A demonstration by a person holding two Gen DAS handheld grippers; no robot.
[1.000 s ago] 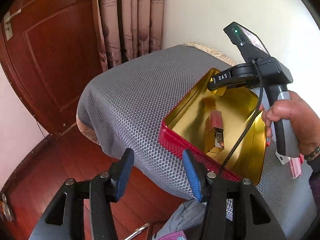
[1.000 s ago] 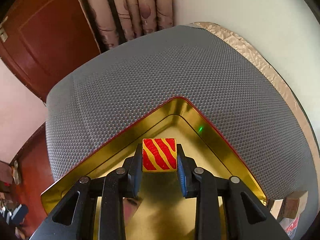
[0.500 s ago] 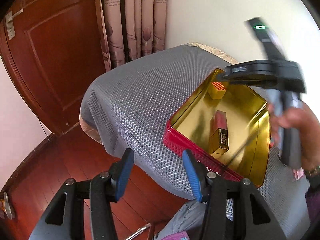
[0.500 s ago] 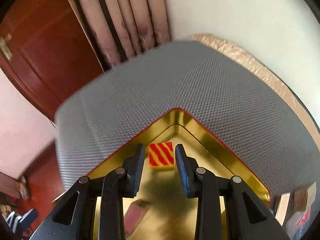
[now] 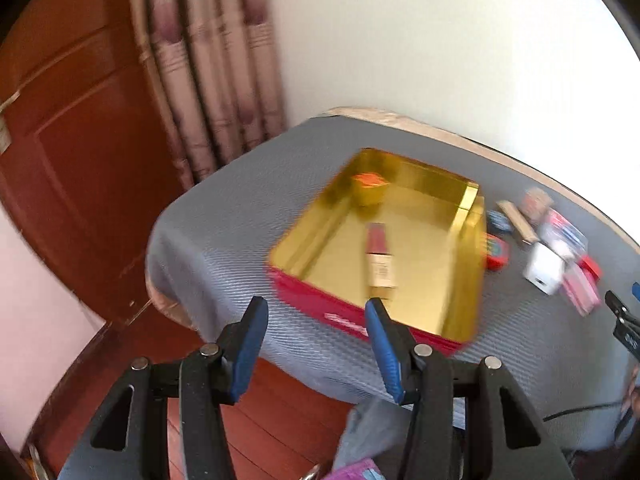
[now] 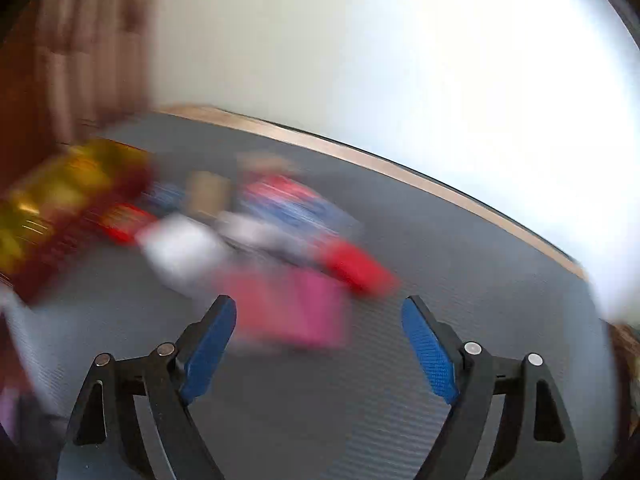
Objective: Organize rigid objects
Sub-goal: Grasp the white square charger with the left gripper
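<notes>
You are reaching your right gripper (image 6: 318, 344) for the next thing. Its jaws have just been opening wide, with nothing between them. The gold metal tin with red sides (image 5: 466, 272) is sitting at nine o'clock from the blurry pile of small boxes (image 6: 256, 236). Your left gripper (image 5: 316, 344) is waiting half open and empty. Next you need to pick one box, maybe the pink one (image 6: 292, 308). Everything is smeared, so I cannot tell the boxes apart.

A red-brown wooden door (image 5: 72, 152), patterned curtains (image 5: 212, 80), white wall (image 5: 420, 40), wooden floor (image 5: 276, 408).
</notes>
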